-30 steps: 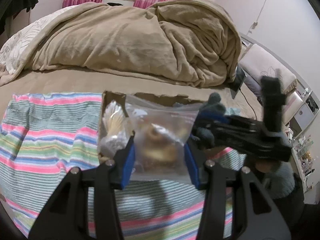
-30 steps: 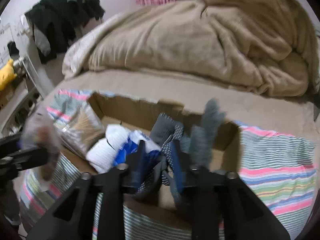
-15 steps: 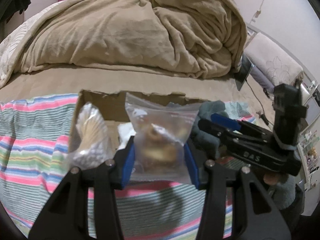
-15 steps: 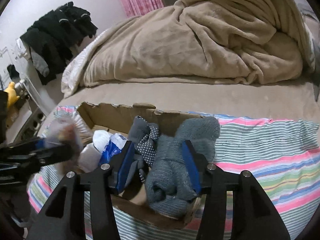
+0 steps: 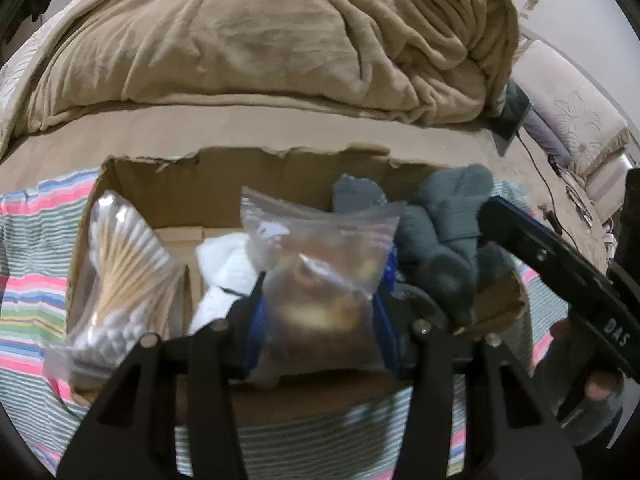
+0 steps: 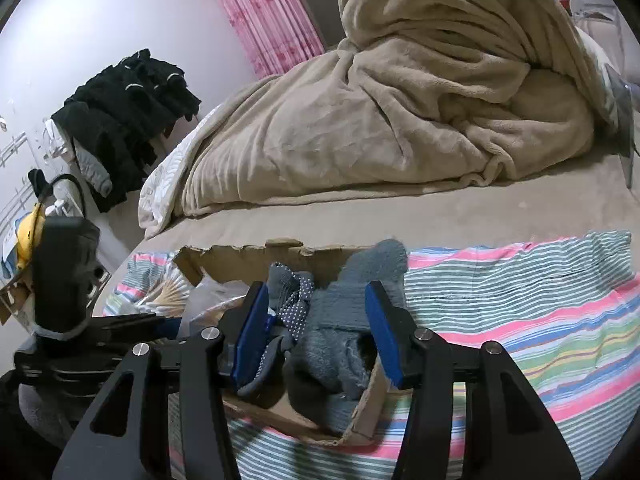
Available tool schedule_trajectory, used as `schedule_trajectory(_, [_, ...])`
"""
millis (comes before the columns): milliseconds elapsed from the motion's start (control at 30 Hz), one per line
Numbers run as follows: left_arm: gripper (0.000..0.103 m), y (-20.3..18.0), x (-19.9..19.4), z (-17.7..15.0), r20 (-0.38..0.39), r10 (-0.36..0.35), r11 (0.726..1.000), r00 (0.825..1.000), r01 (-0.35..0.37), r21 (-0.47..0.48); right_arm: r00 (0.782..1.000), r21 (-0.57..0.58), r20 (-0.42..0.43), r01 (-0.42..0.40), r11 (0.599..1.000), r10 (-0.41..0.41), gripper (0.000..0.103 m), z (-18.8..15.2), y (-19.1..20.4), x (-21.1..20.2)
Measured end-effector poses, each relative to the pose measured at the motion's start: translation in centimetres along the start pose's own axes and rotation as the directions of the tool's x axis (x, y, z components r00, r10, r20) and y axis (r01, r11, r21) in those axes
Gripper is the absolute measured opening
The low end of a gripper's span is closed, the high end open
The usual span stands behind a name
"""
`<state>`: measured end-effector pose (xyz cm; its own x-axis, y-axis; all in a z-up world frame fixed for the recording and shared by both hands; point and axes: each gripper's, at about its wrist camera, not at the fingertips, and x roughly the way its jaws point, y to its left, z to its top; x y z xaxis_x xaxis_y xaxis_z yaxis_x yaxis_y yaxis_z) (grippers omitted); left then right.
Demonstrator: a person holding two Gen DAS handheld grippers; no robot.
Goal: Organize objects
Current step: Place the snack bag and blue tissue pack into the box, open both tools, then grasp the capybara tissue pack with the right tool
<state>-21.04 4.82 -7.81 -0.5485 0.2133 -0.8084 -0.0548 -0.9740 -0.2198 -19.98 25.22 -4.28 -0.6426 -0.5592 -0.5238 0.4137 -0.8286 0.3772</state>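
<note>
On the bed, a torn cardboard box (image 5: 256,184) sits on a striped cloth (image 6: 520,320). Over its middle, the left gripper (image 5: 318,316) clamps a clear zip bag (image 5: 320,264) of brownish pieces between its blue pads. At the box's right end, the right gripper (image 6: 316,332) stands with fingers apart, straddling grey socks (image 6: 344,332) without pressing on them; a dotted sock (image 6: 294,300) lies just beside. A bag of cotton swabs (image 5: 128,264) leans in the box's left end, beside something white (image 5: 228,264). Behind lies a beige blanket (image 5: 280,40).

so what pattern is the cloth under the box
Multicoloured stripes on the cloth under the box, clearest in the right wrist view.
</note>
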Motion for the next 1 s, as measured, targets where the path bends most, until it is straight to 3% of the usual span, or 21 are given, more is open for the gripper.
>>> schedule_trajectory(33, [0.05,0.0,-0.2,0.0,0.001,0.003,1.0,1.0,-0.003,-0.001,1.0,-0.002,0.0,0.003,1.0,-0.003,0.054,0.0,0.0,0.0])
schedule_trajectory(200, [0.074,-0.1,-2.4,-0.5,0.038,0.004,1.0,0.999,-0.004,0.003,0.999,-0.026,-0.006,0.033,0.999,-0.033,0.062,0.1,0.6,0.2])
schedule_trajectory(400, [0.081,0.2,-6.4,-1.9,0.105,0.008,0.999,0.994,-0.012,0.043,0.996,-0.054,0.008,0.095,0.994,-0.094,0.072,-0.2,2.4,-2.1])
schedule_trajectory(633, [0.082,1.9,-10.8,-6.1,0.152,-0.019,0.998,0.988,0.01,0.059,0.99,-0.047,-0.048,0.131,0.99,-0.133,0.073,-3.3,5.6,-5.6])
schedule_trajectory(1000, [0.082,6.1,-15.5,-14.1,0.204,-0.02,1.0,0.979,0.023,-0.015,0.979,-0.147,-0.174,0.085,0.985,-0.11,0.074,-11.0,12.1,-6.9])
